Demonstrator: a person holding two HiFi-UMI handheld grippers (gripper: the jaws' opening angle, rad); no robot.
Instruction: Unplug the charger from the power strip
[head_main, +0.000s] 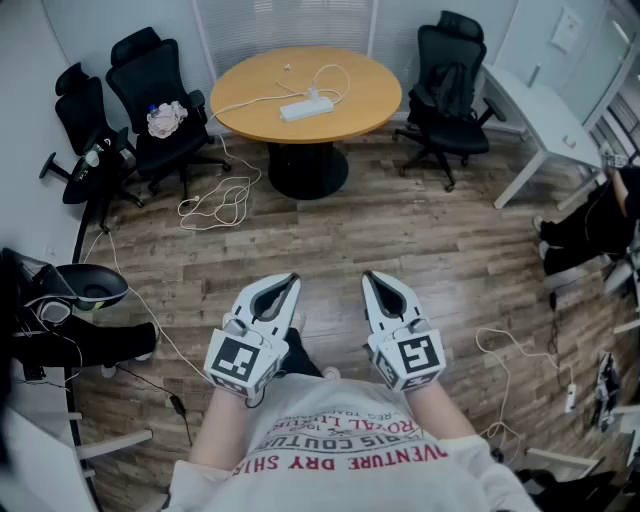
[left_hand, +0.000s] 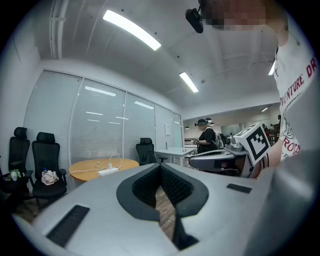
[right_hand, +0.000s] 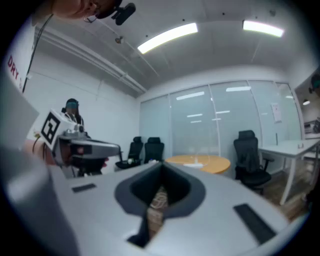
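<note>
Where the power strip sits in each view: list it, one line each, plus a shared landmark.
Head view: power strip top centre, far ahead.
Left gripper view: power strip left of centre, small.
Right gripper view: power strip just right of centre, small, blurred.
Shared landmark: round wooden table beneath it, in all three.

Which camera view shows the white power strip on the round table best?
The head view: it looks down on the whole power strip lying on the round table. The left gripper view shows it small and edge-on; the right gripper view gives only a blurred pale speck.
</note>
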